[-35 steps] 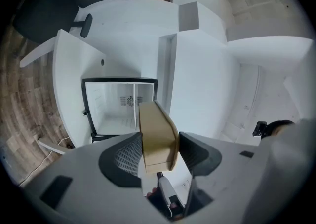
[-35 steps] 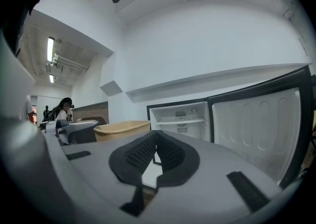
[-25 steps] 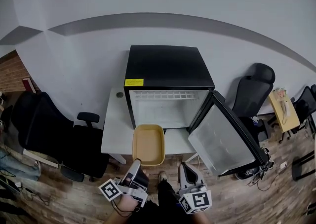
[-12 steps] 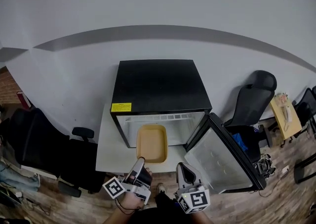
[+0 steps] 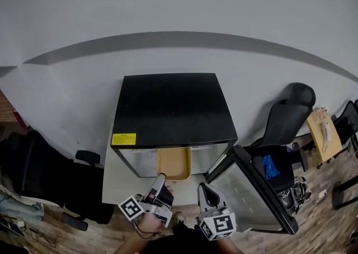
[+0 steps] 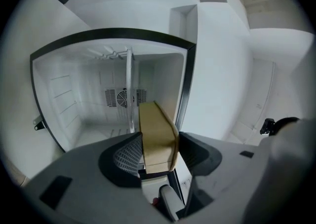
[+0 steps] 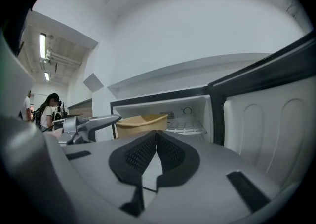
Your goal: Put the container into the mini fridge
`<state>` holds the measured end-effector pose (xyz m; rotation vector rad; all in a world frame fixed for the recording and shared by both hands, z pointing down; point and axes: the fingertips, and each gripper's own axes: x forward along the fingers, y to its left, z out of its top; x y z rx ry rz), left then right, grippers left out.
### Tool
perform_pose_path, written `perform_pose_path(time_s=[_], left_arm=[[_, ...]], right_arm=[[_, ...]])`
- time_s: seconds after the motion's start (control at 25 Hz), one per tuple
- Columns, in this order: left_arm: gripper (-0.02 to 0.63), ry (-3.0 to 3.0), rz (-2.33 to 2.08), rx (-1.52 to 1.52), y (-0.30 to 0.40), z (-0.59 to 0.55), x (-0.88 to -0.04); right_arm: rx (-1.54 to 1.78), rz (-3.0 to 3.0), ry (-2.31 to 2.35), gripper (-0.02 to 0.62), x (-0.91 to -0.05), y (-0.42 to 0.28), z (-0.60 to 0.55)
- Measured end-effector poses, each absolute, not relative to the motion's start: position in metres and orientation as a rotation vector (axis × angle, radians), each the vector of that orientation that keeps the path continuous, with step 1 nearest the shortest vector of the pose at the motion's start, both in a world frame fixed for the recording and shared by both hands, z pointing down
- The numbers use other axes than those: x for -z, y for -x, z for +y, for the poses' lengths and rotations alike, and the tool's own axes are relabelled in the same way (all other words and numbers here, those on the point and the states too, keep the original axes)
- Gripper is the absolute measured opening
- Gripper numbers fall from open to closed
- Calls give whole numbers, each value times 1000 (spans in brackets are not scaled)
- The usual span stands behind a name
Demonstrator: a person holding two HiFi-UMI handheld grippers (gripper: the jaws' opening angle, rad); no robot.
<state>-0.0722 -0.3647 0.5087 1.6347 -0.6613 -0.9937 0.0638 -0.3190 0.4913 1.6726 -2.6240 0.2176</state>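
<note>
A black mini fridge (image 5: 173, 107) stands on a white table, its door (image 5: 249, 194) swung open to the right. The tan plastic container (image 5: 174, 164) reaches partly into the fridge opening, its far end hidden under the fridge top. My left gripper (image 5: 159, 183) is shut on the container's near rim. In the left gripper view the container (image 6: 157, 136) sits edge-on between the pads, with the white fridge interior (image 6: 94, 109) behind it. My right gripper (image 5: 205, 192) hovers beside it, shut and empty. In the right gripper view the jaws (image 7: 156, 152) touch, and the container (image 7: 141, 121) shows at the fridge mouth.
The white table (image 5: 113, 183) carries the fridge. Black office chairs stand at the left (image 5: 33, 174) and the right (image 5: 286, 117). A small wooden table (image 5: 322, 133) is at the far right. A person (image 7: 49, 108) stands far off at the left in the right gripper view.
The left gripper has carried the container forward from in front of the fridge into its opening. The right gripper has followed alongside, still shut. The head view has moved closer over the fridge.
</note>
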Motion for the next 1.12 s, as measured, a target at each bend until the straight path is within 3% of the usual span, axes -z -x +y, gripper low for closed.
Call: perform_pose_path(time_s=[0.68, 1.0, 1.12], left_arm=[[235, -1589, -673, 958, 57, -431, -527], [236, -1594, -665, 932, 59, -439, -526], [236, -1601, -659, 917, 58, -439, -526]], right_arm=[[-300, -2637, -1576, 26, -514, -51, -377], [-309, -2613, -1516, 250, -524, -30, -402], [-288, -2618, -1505, 273, -522, -21, -410]])
